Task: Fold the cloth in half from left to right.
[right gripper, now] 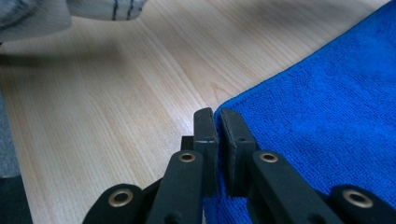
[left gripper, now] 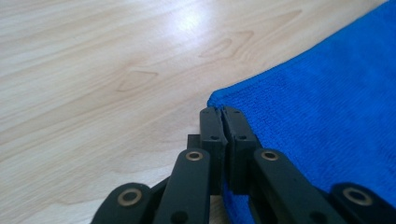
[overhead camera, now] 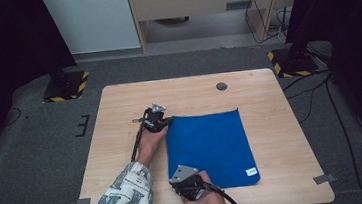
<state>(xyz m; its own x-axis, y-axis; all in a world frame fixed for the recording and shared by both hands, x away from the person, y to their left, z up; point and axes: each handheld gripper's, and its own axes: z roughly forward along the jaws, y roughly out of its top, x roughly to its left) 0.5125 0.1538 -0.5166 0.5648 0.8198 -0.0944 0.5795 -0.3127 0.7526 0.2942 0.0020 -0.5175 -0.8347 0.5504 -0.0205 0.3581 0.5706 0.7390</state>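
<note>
Gripping the blue cloth at two corners of its left edge, we have both tools clamped — the left gripper pinched tight on the far corner, the right gripper nipped on the near one. It lies flat on the wooden table.

A light wooden table with a pale grain carries a single blue cloth, which lies flat and spread out on the half toward the person. The cloth's far left corner sits at the tips of the left gripper, and its near left corner lies at the tips of the right gripper. A small white label marks the cloth's near right corner, well away from both claws. Beyond the cloth, a small dark round spot shows in the tabletop, far from either gripper.
</note>
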